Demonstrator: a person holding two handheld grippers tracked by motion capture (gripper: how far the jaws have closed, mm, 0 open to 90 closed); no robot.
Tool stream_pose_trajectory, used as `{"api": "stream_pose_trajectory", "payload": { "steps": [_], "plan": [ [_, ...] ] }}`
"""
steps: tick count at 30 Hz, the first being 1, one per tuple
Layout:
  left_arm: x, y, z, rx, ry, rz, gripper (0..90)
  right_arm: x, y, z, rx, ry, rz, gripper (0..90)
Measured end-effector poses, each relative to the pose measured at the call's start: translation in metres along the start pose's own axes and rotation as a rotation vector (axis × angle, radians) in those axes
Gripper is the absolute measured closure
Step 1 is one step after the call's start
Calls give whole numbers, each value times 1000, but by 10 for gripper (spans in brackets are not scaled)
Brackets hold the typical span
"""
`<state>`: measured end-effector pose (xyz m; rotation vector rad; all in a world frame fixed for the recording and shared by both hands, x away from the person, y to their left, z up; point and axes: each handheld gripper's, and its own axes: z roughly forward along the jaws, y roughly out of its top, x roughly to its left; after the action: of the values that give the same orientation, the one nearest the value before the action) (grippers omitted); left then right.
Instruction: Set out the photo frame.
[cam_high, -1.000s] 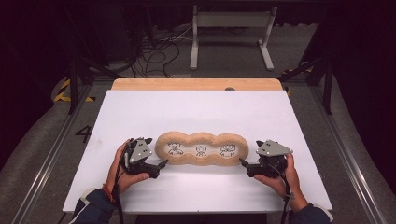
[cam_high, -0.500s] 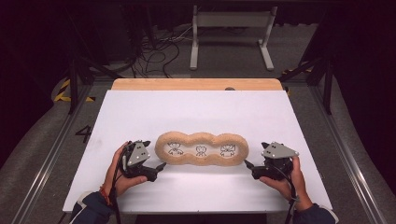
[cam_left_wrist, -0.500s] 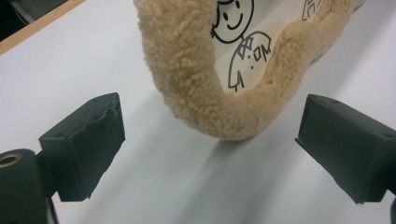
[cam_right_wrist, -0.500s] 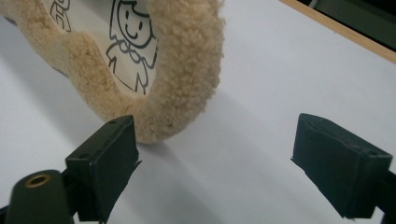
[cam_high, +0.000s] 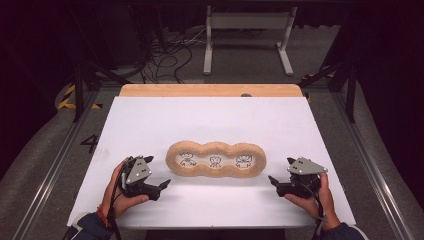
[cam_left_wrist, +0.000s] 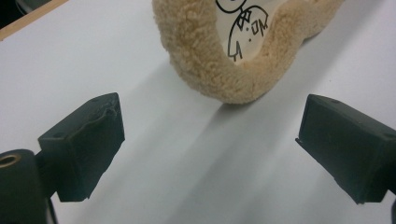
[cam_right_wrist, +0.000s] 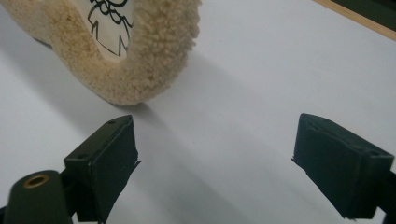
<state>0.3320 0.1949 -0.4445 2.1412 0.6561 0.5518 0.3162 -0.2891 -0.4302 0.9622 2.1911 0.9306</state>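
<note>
Lying flat at the middle of the white table (cam_high: 150, 120), the fleecy tan three-ring frame (cam_high: 215, 159) with its doodle figures is untouched, while the right gripper (cam_high: 272, 180) has slid outward from the frame's right end since a second ago and the left gripper (cam_high: 165, 184) has barely moved near its left end. Both sets of jaws stand spread wide and empty, so I judge the frame set down and released. Beyond the frame, a wooden edge (cam_high: 210, 90) borders the table, then dark floor, cables (cam_high: 165, 52) and a grey stand (cam_high: 248, 30).

Bare white table (cam_high: 210, 125) all round, fleecy three-ring frame (cam_high: 216, 159) the sole obstacle, lying mid-table between both grippers.
</note>
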Motion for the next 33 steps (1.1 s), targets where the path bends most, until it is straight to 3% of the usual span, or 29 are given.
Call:
{"api": "stream_pose_trajectory", "payload": {
  "steps": [16, 33],
  "plan": [
    [9, -25, -21, 9, 28, -26, 74, -5, -17, -10, -13, -20, 27, 130],
    [29, -52, -38, -14, 32, -110, 81, -11, -37, -19, -52, -50, 60, 127]
  ]
}}
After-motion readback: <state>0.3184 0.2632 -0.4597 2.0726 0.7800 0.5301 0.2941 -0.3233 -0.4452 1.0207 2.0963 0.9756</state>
